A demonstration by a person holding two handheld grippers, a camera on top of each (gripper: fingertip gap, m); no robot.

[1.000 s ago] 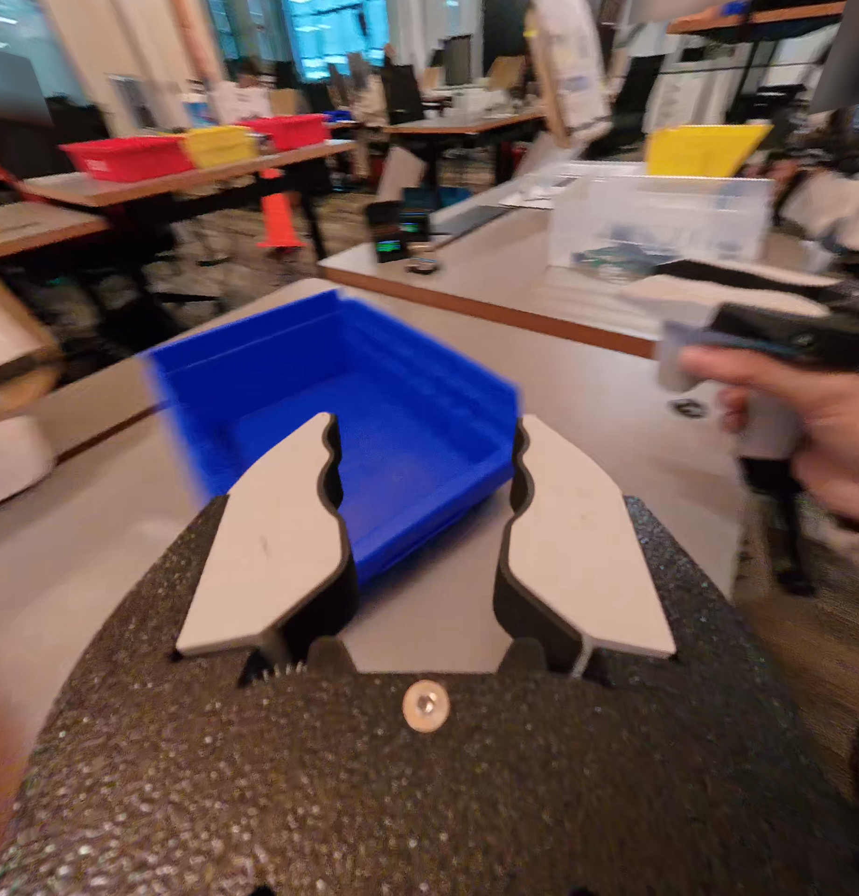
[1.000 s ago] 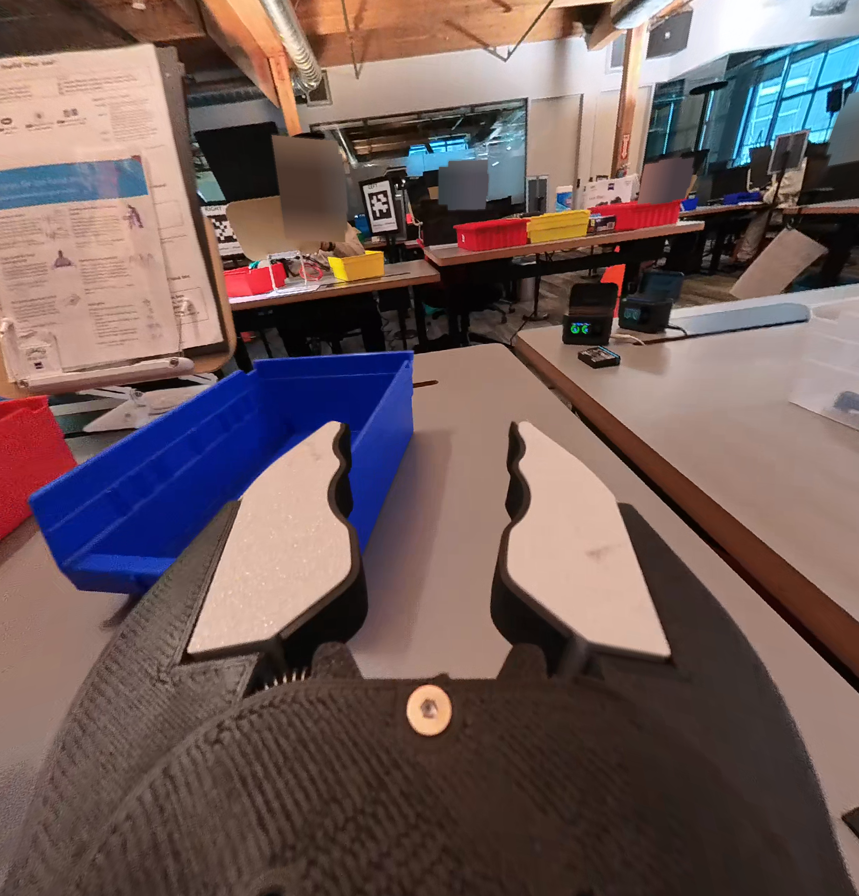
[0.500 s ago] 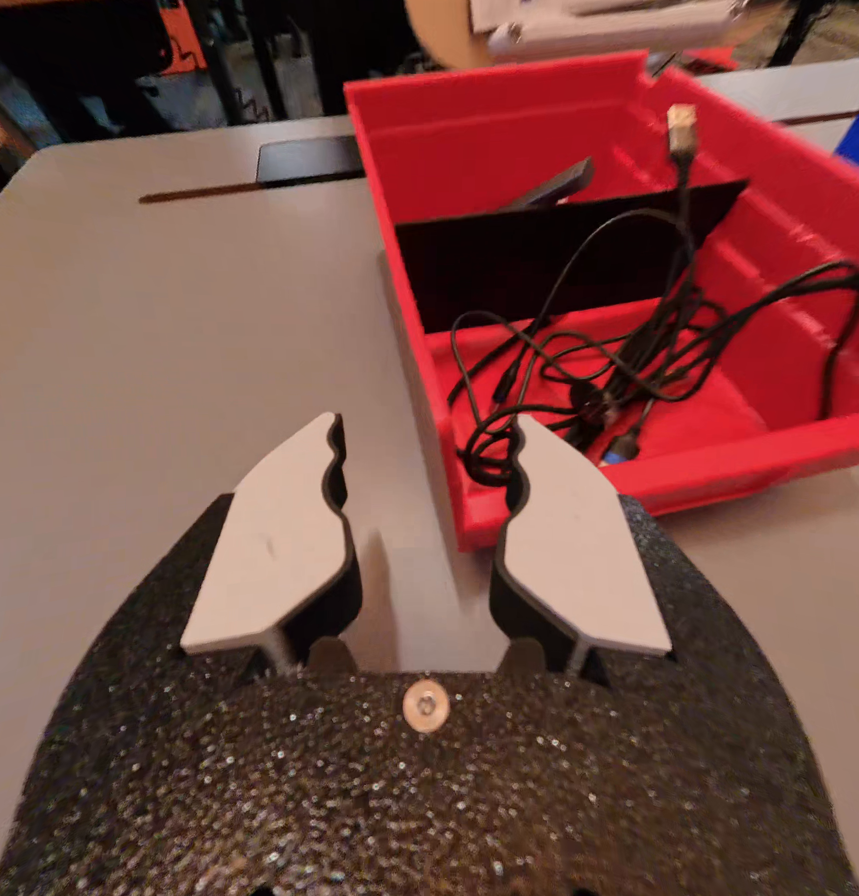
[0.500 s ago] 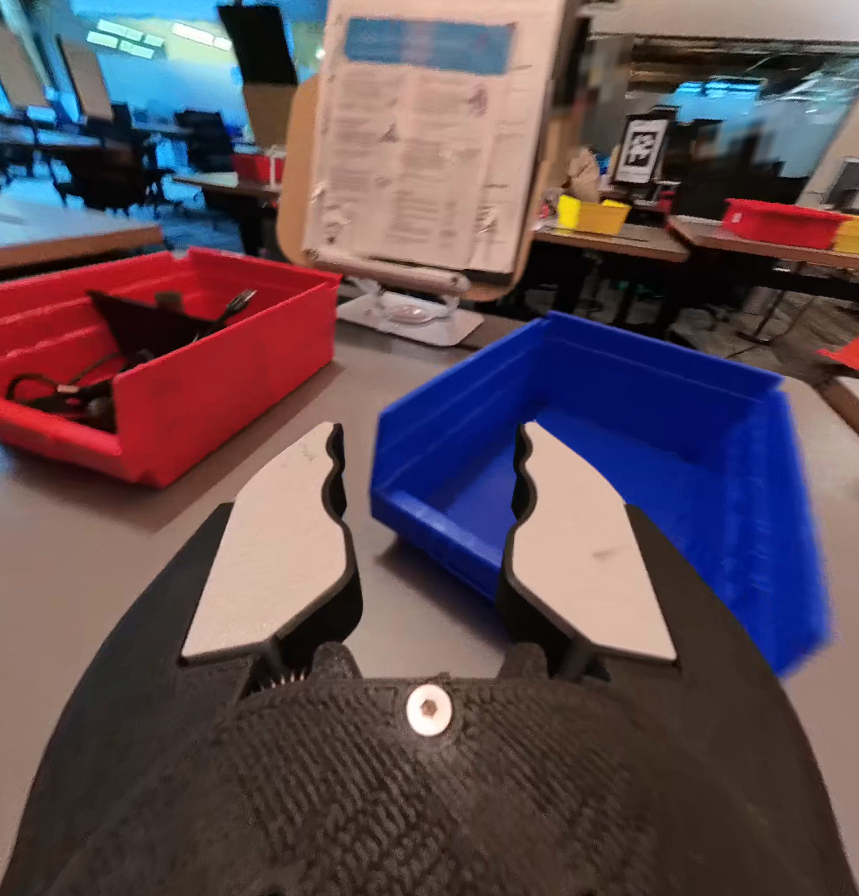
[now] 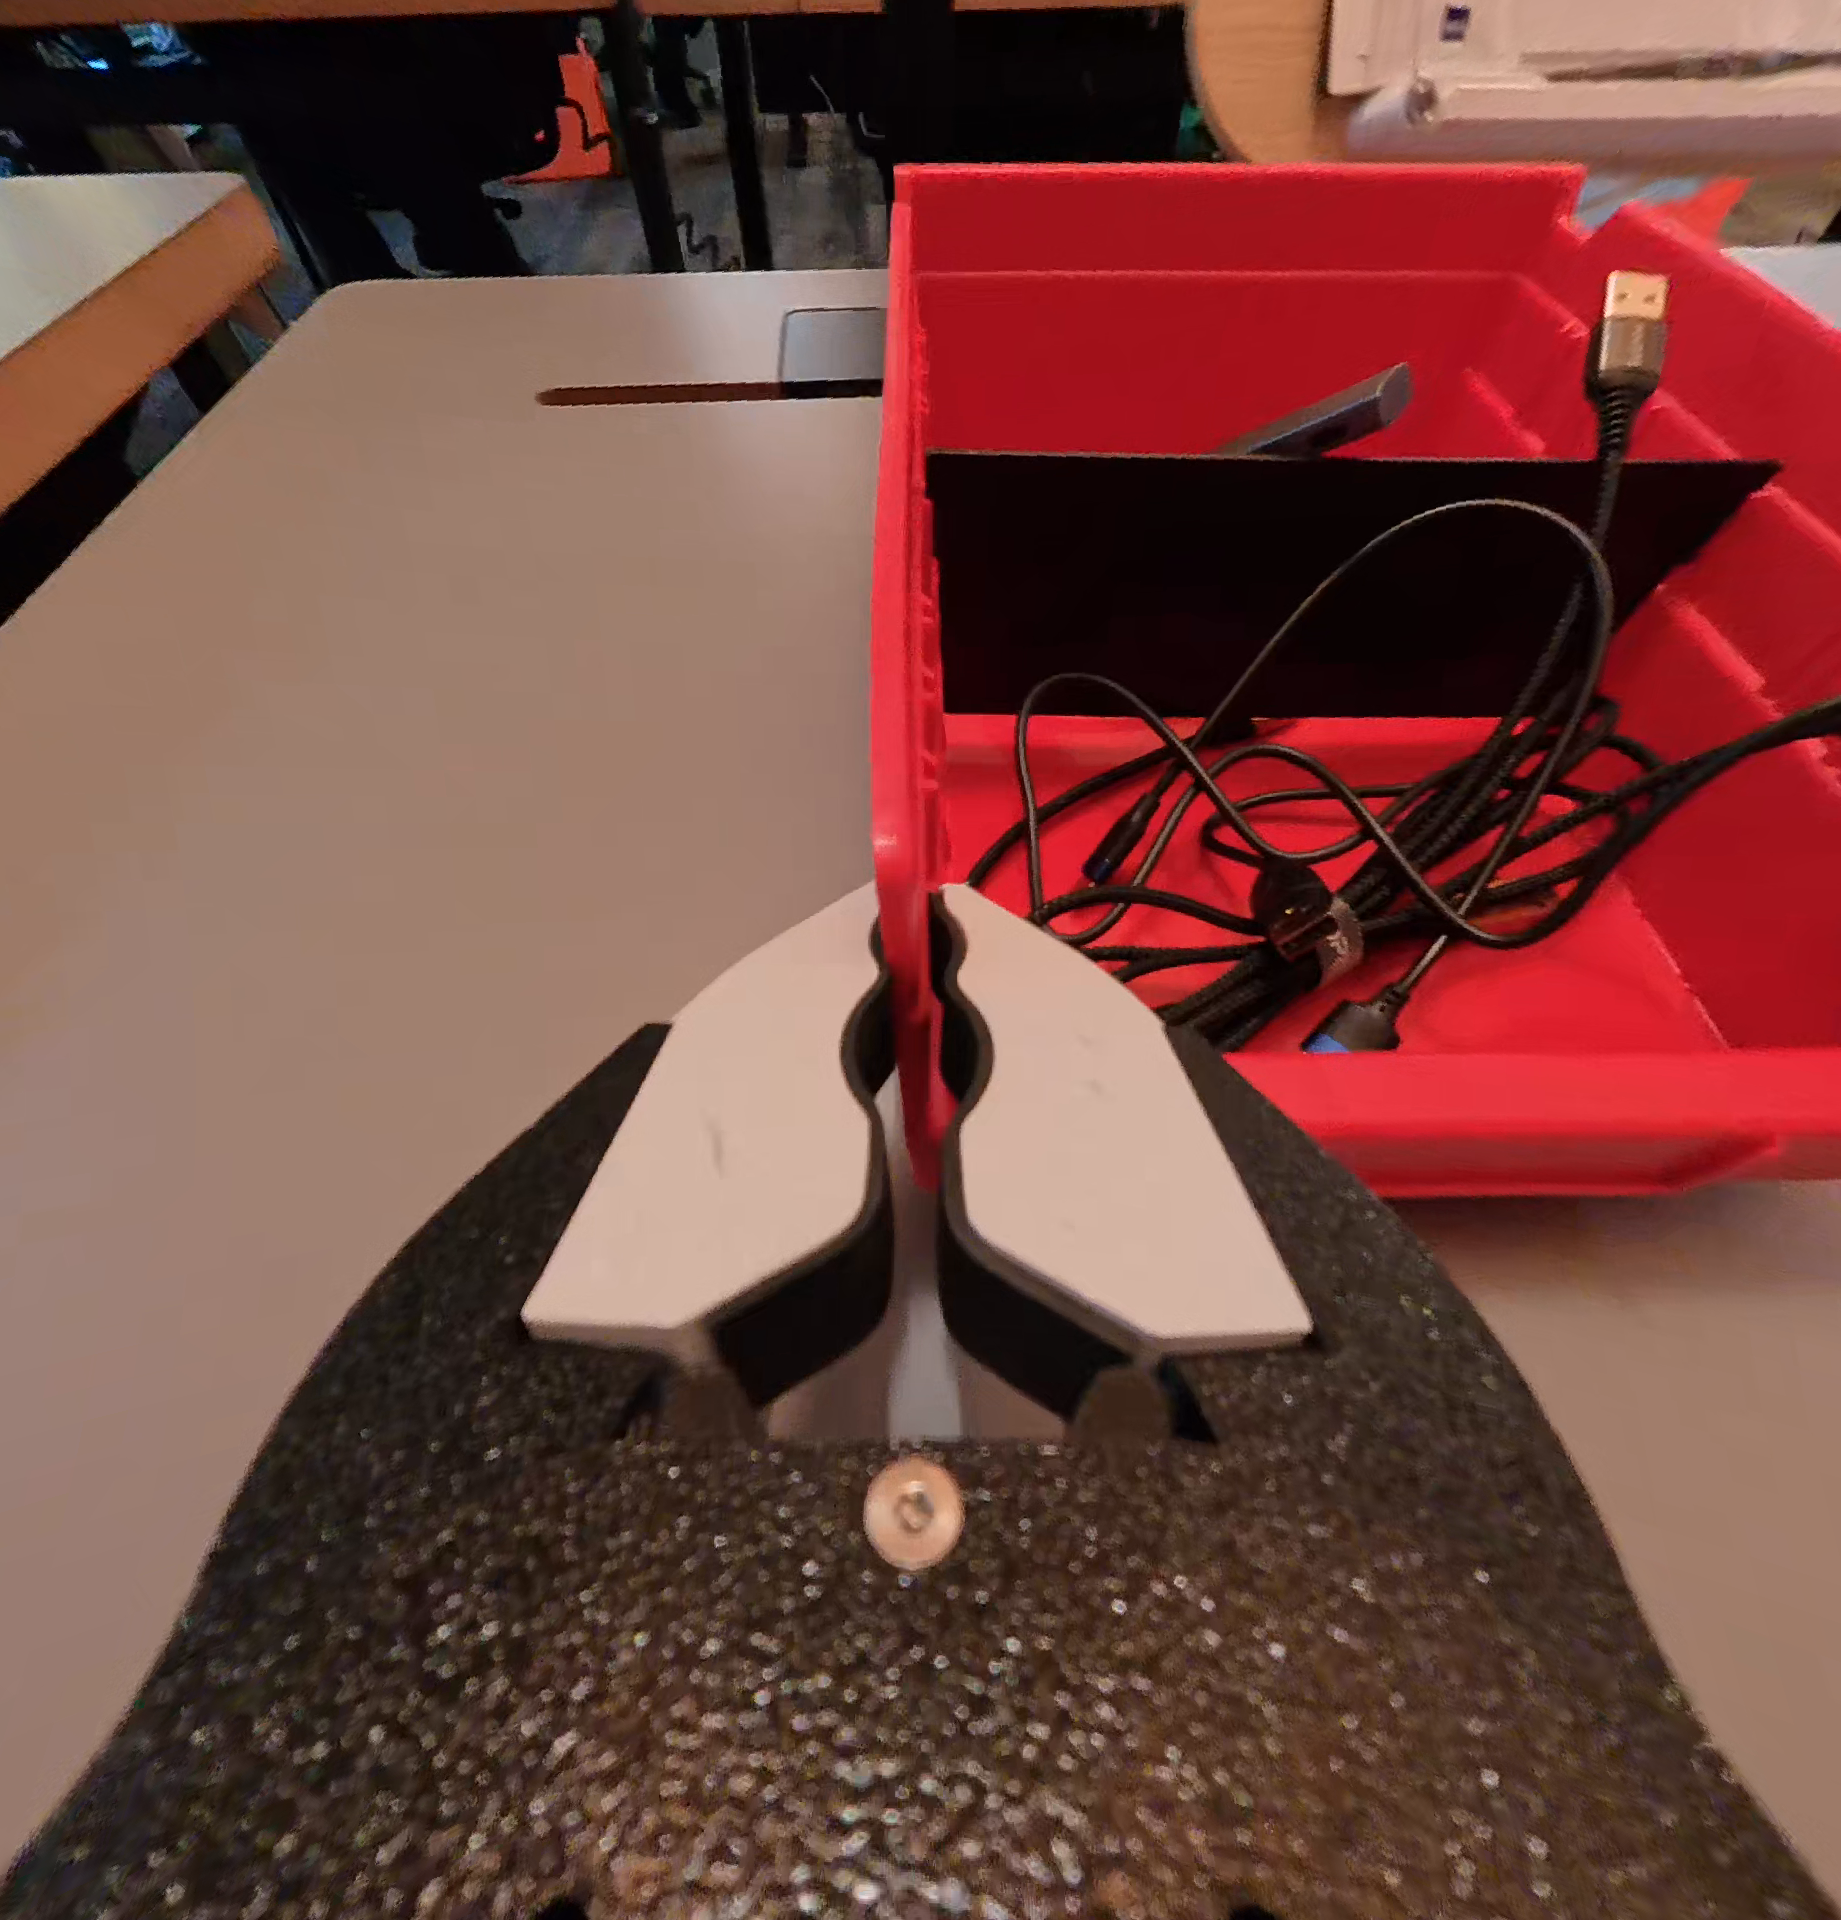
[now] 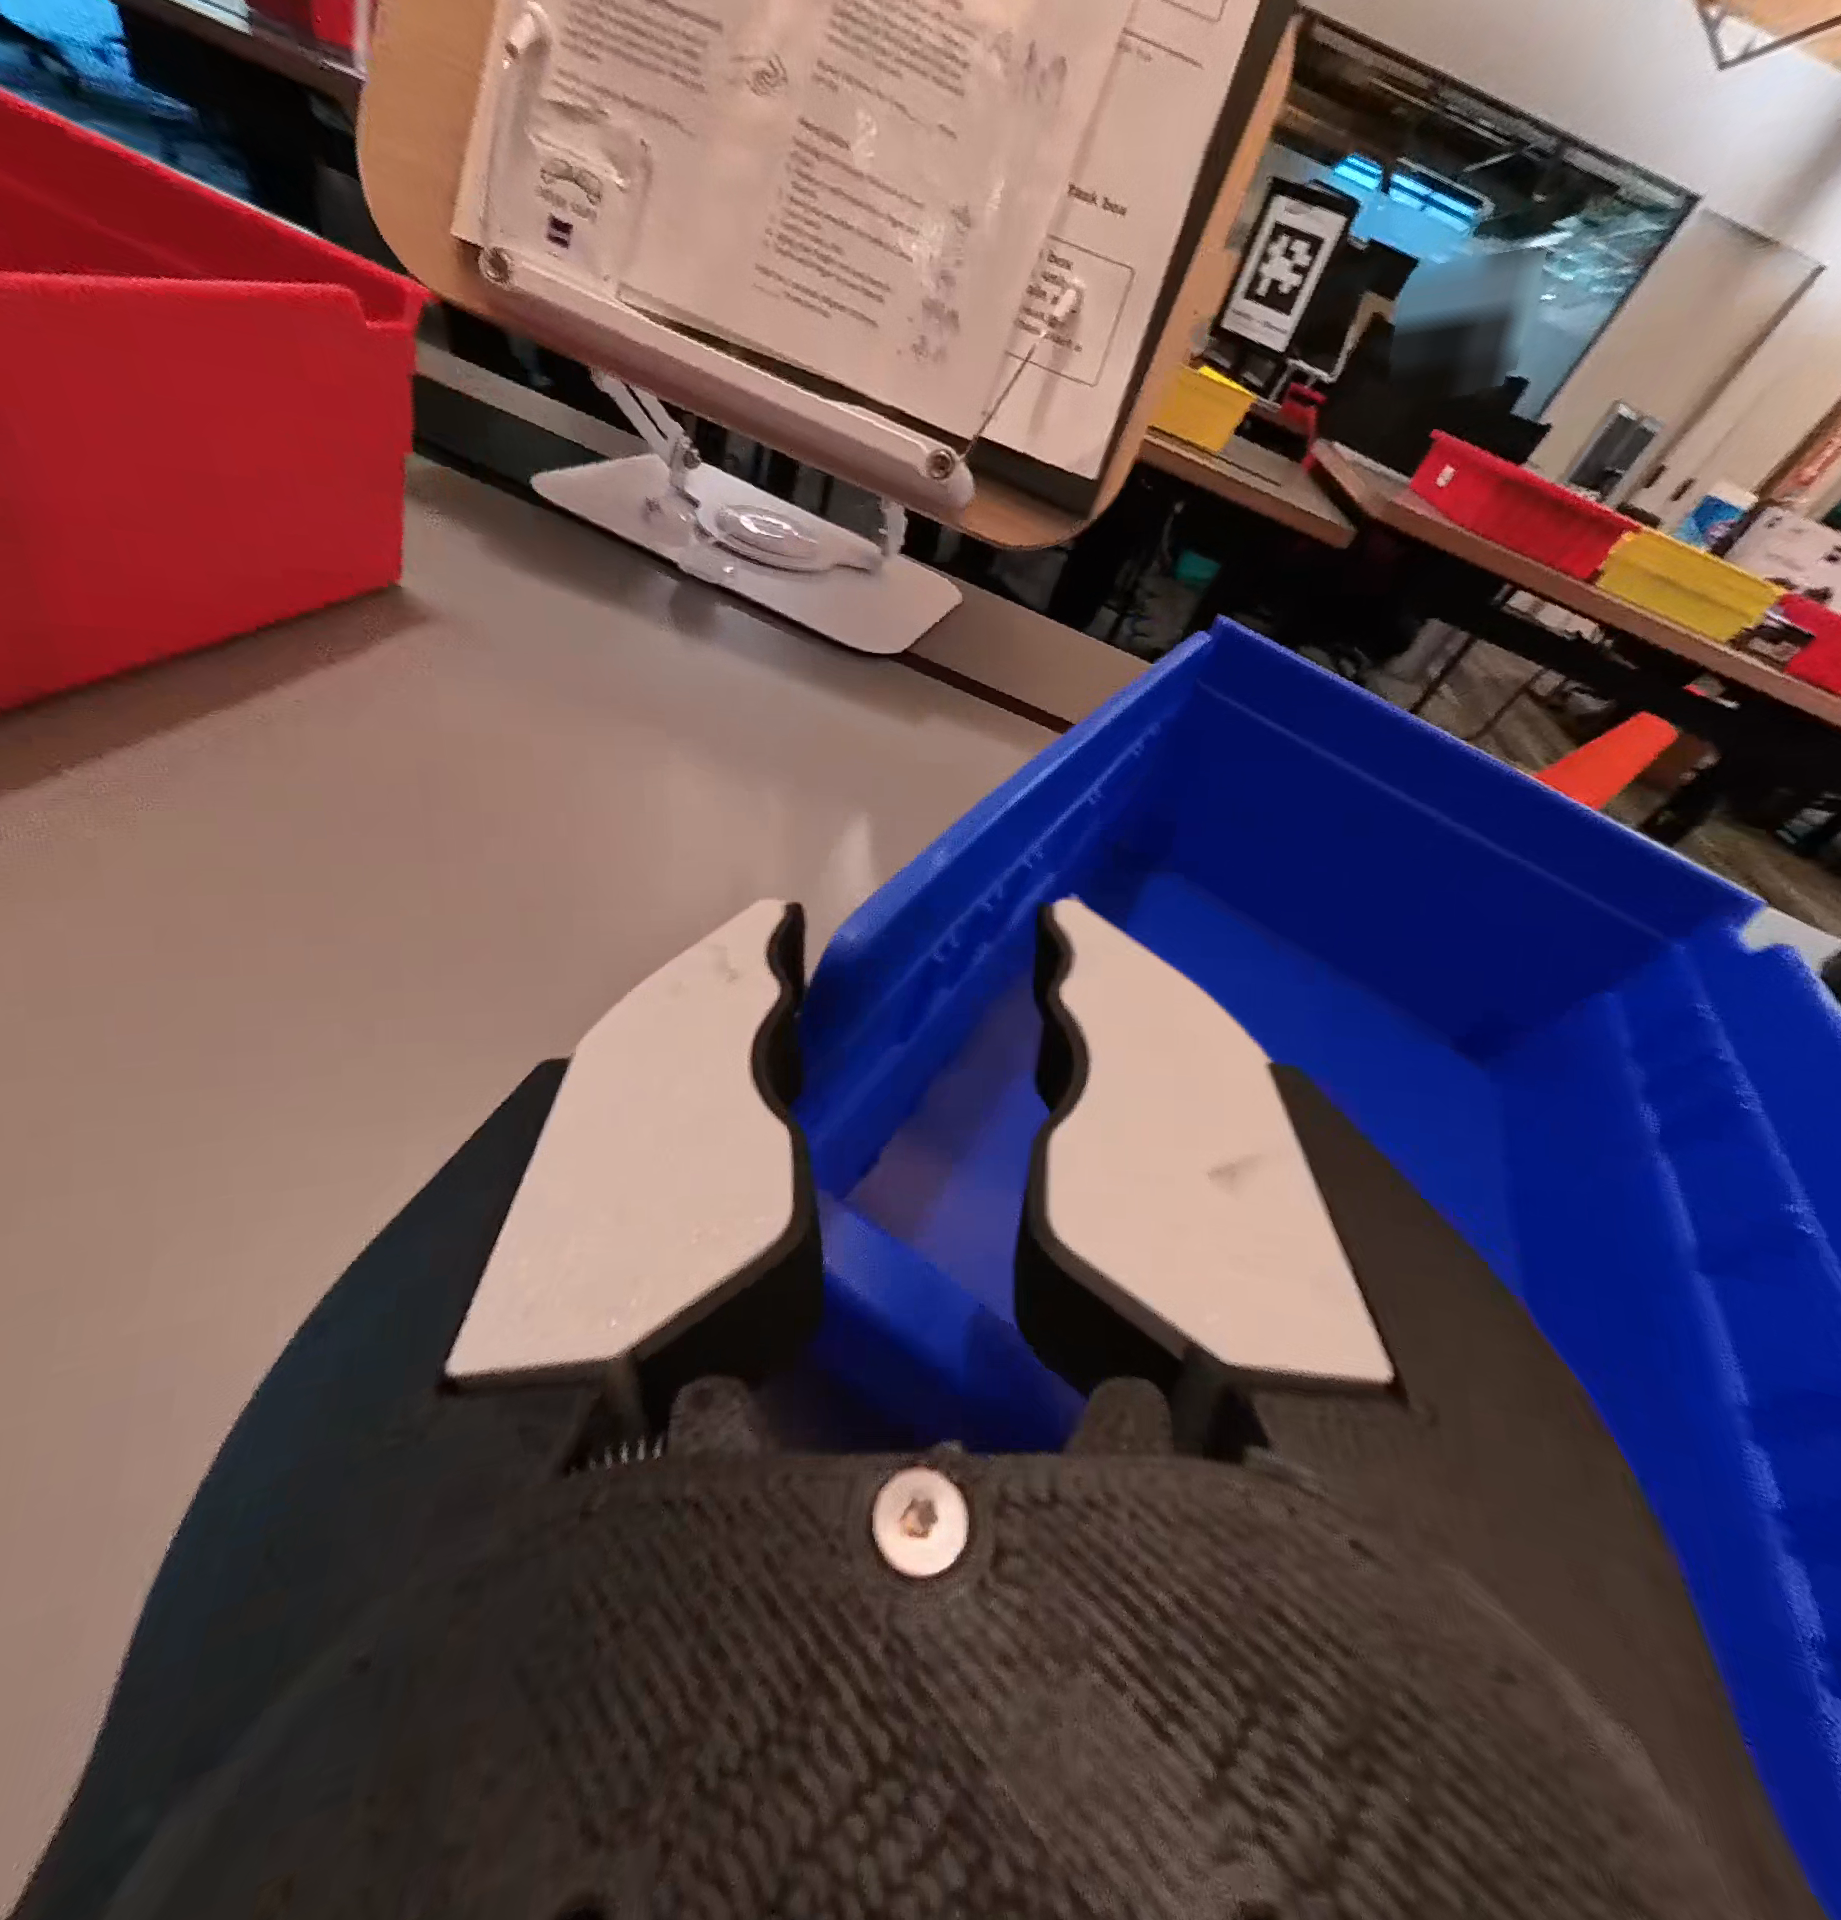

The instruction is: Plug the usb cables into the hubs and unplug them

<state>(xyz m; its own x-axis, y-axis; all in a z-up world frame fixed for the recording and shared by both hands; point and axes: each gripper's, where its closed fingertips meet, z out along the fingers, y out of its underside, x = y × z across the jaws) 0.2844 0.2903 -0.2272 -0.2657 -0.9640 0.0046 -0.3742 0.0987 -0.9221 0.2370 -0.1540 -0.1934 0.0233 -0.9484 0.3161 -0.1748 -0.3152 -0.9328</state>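
Observation:
A red bin holds a tangle of black USB cables in its near compartment. One cable's silver plug stands up at the right. A grey hub leans behind a black divider. My left gripper is shut on the red bin's left wall near its front corner. My right gripper straddles the left wall of an empty blue bin. Its jaws are partly closed, the left finger against the wall's outside and the right one inside the bin. The red bin also shows at the left in the right wrist view.
Both bins sit on a grey table with a cable slot at its far edge. A document stand with papers stands behind the bins on a white base. Other tables with red and yellow bins lie beyond. Left tips to right tips: about 45 cm.
My left gripper moved onto the red bin's left wall and closed on it. My right gripper moved forward over the blue bin's left wall and its jaws narrowed.

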